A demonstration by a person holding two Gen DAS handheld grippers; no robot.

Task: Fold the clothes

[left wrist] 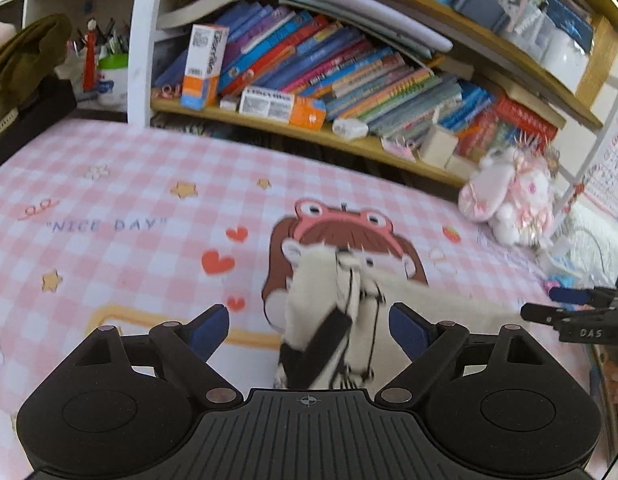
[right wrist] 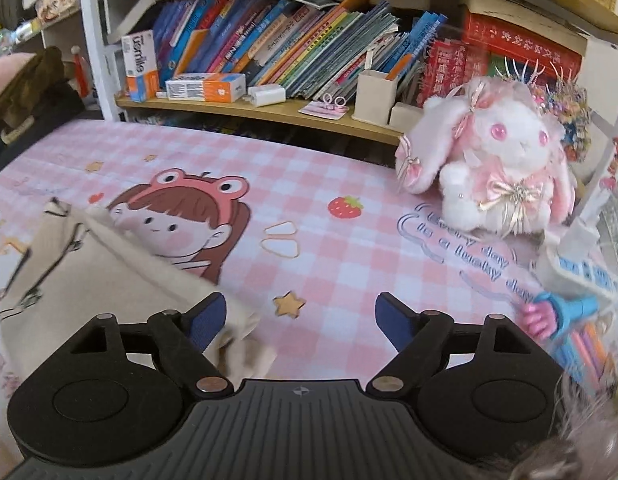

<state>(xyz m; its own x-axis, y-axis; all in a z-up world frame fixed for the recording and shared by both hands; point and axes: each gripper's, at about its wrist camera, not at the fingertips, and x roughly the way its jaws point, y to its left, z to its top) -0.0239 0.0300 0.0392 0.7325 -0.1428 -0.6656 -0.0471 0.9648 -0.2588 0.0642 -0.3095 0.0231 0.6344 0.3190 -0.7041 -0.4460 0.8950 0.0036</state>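
With both jaws spread wide, nothing is gripped: left gripper (left wrist: pixel 309 326) straddles a bunched fold of the cream garment (left wrist: pixel 329 320) without pad contact; right gripper (right wrist: pixel 301 320) hangs over the pink checked cloth (right wrist: pixel 349 264), garment beside its left finger, plush bunny (right wrist: pixel 505 168) far right.

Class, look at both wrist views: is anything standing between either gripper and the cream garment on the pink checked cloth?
Nothing visible. The garment lies bunched between the left gripper's open jaws, and its edge lies beside the right gripper's left jaw. The plush rabbit sits off to the right, clear of both.
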